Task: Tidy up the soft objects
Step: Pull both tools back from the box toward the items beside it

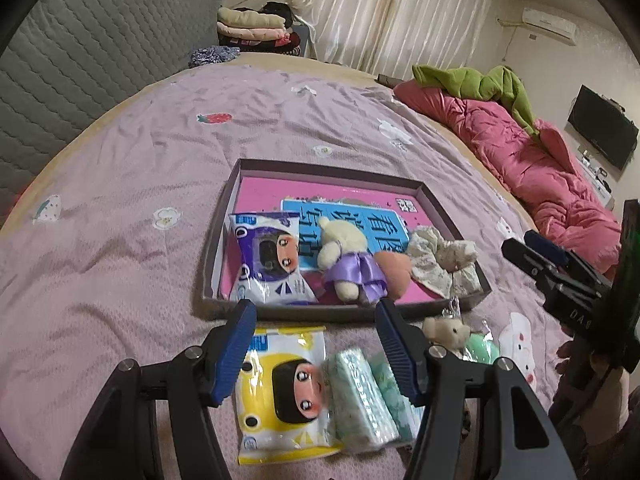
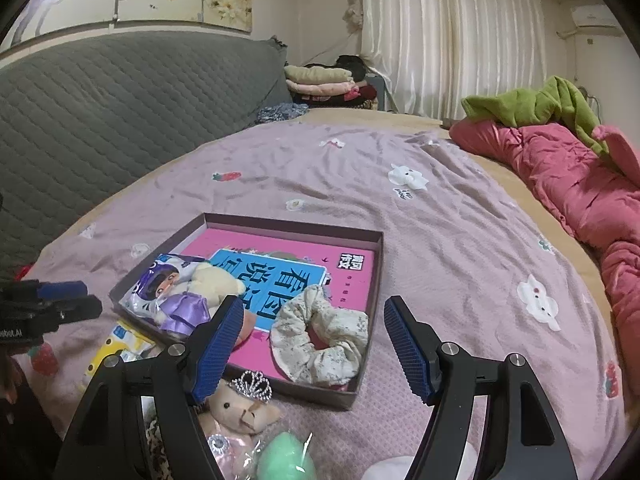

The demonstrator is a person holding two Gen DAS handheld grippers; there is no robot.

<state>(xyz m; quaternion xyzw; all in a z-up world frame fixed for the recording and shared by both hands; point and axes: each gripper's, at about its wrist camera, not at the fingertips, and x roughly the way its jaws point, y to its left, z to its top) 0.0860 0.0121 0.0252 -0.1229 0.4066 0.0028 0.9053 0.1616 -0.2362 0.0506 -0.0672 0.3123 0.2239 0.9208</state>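
A shallow box (image 1: 444,208) with a pink bottom lies on the bed. In it are a purple wipes pack (image 1: 268,256), a cream bear in a purple dress (image 1: 348,256), a peach puff (image 1: 394,274) and a floral scrunchie (image 1: 440,260). My left gripper (image 1: 316,316) is open above a yellow wipes pack (image 1: 280,392) and a green tissue pack (image 1: 360,392) in front of the box. My right gripper (image 2: 314,312) is open over the scrunchie (image 2: 320,332). A crowned small bear (image 2: 240,404) and a green sponge (image 2: 284,460) lie near it.
The lilac bedspread (image 1: 280,128) covers the bed. A pink quilt (image 1: 520,160) with a green plush on it lies at the right. A grey quilted headboard (image 1: 80,60) is at the left. Folded clothes (image 1: 252,28) are stacked behind.
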